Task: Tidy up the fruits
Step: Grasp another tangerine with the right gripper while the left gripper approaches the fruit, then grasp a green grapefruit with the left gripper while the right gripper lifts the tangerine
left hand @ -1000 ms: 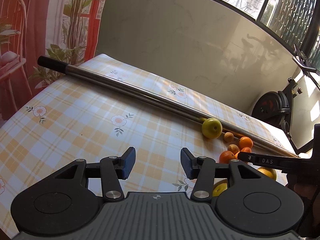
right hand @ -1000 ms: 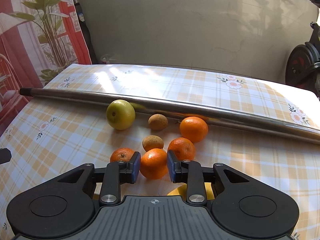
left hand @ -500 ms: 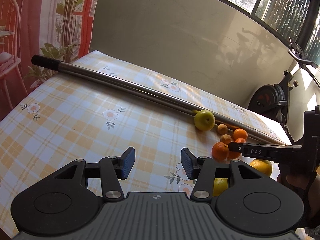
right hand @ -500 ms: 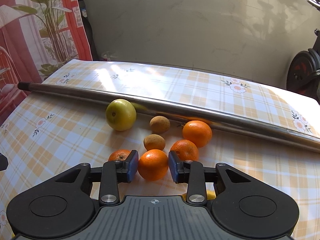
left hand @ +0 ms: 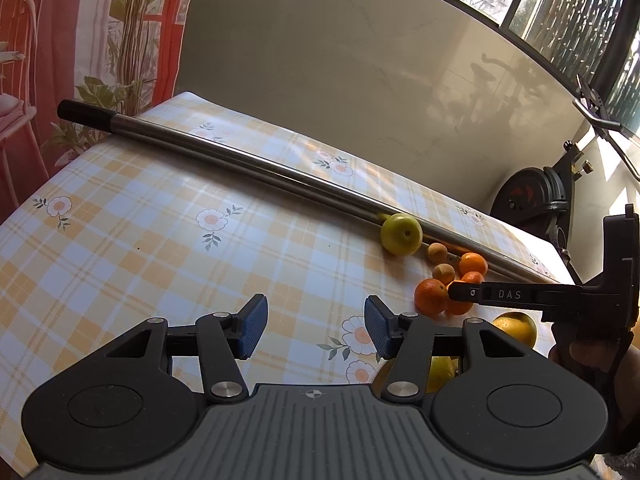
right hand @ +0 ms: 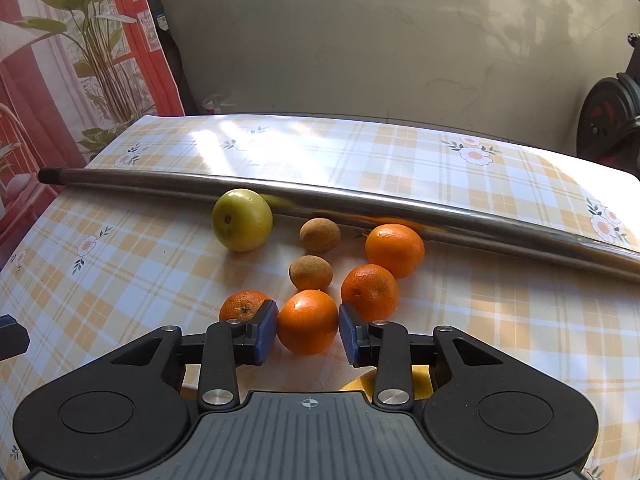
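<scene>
Presently on the checked tablecloth (right hand: 500, 320), no bowl or basket in sight: one green apple (right hand: 242, 219) touching a long metal rod (right hand: 400, 208), two small brown fruits (right hand: 310, 273), four oranges. Right gripper (right hand: 308, 332) tilts down, pads flanking the nearest orange (right hand: 307, 321) without pressing it. Left gripper (left hand: 316, 328) hangs parted over bare cloth, grasping nothing, apart from the fruit.
</scene>
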Motion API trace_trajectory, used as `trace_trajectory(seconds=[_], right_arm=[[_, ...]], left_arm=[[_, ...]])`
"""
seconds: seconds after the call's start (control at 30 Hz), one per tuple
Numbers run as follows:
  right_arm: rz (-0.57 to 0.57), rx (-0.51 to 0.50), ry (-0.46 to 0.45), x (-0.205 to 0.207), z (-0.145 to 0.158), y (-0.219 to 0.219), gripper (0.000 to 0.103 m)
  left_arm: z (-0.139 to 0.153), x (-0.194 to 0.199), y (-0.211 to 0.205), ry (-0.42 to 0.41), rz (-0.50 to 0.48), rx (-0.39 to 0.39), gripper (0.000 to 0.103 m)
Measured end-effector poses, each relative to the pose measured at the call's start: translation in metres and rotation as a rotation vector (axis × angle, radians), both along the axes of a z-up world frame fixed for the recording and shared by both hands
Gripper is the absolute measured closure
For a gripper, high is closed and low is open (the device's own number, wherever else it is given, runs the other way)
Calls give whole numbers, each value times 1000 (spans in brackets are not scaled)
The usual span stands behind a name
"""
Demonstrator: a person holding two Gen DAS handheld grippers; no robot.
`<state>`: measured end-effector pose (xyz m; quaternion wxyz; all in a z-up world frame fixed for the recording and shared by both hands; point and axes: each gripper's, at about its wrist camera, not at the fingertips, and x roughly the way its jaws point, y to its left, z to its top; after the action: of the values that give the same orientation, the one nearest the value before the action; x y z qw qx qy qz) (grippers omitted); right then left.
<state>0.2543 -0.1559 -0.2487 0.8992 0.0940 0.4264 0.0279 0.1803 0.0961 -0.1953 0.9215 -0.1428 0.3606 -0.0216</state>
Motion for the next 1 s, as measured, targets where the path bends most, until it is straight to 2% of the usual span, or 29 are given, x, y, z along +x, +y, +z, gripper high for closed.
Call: trace_trajectory(seconds=[0.4,0.6,0.8,1.0], right_arm=[[-24,9,-20,-5,0,1,73],[-30,46,-106,-37,16,-3,73],[12,64,-181,-79,39,-11,73],[-3,80,-204,-122,40,-21,73]], left_arm=[[7,-8,1,-2,18,2,47],[17,-19,-6,-10,17,14,47],[26,-30,-19,-21,-5,25,47],[31,-34,-29,-19,-31,28,47]])
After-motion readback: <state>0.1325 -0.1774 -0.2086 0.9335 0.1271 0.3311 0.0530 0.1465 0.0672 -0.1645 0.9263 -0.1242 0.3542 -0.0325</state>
